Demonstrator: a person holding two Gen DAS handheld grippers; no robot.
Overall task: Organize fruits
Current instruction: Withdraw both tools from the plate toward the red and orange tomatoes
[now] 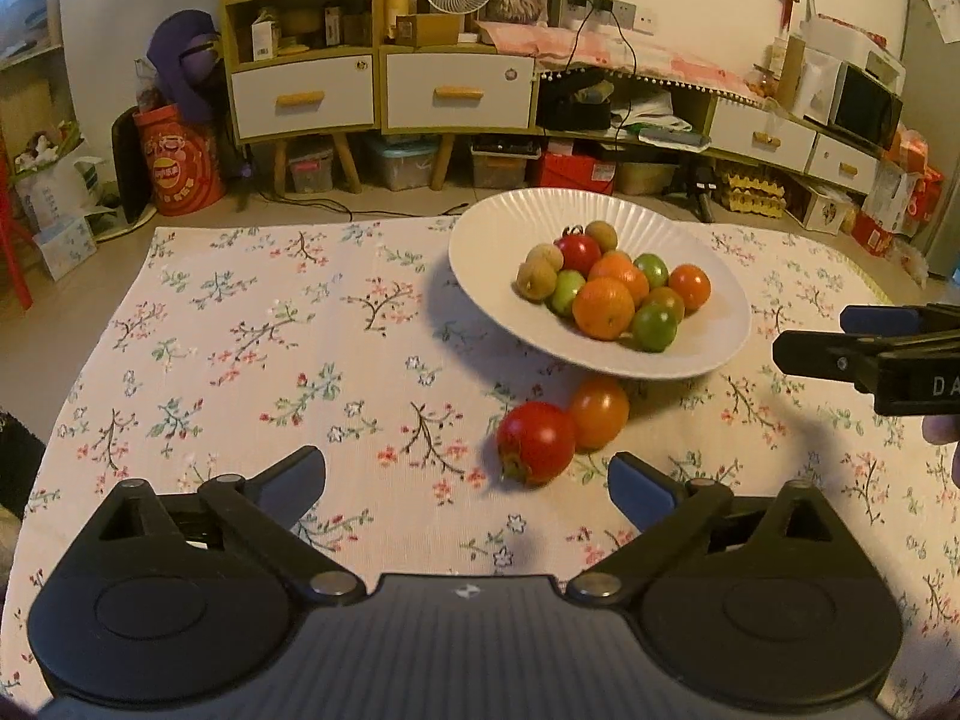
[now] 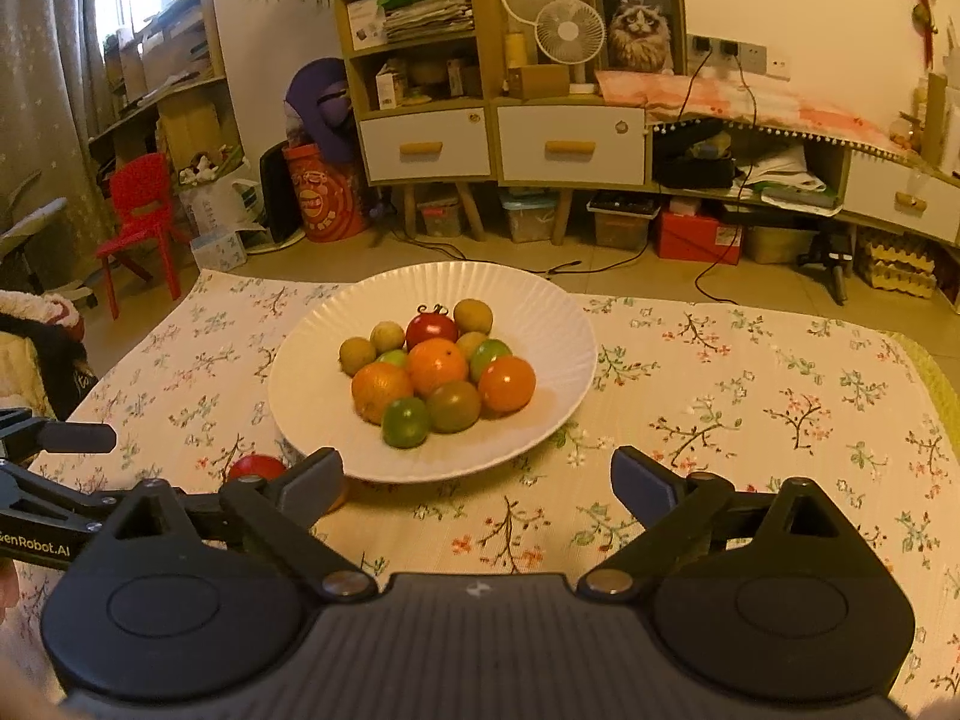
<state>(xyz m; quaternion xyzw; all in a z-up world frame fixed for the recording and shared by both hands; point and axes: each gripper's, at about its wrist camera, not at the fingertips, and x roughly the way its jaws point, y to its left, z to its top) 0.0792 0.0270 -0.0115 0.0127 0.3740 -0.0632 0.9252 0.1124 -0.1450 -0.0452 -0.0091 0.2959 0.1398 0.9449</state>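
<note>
A white ribbed plate holds a pile of fruits: oranges, red and green tomatoes, small brown fruits. Just in front of the plate, a red tomato and an orange tomato lie touching on the cloth. My left gripper is open, and the red tomato lies just ahead of its right finger, not gripped. In the right wrist view my right gripper is open in front of the plate's near rim, holding nothing. Its left finger half hides the red tomato.
A floral tablecloth covers the low table. Beyond the table's far edge is floor, with cabinets, storage boxes and cables. A red chair stands at the left. Each gripper shows at the edge of the other's view.
</note>
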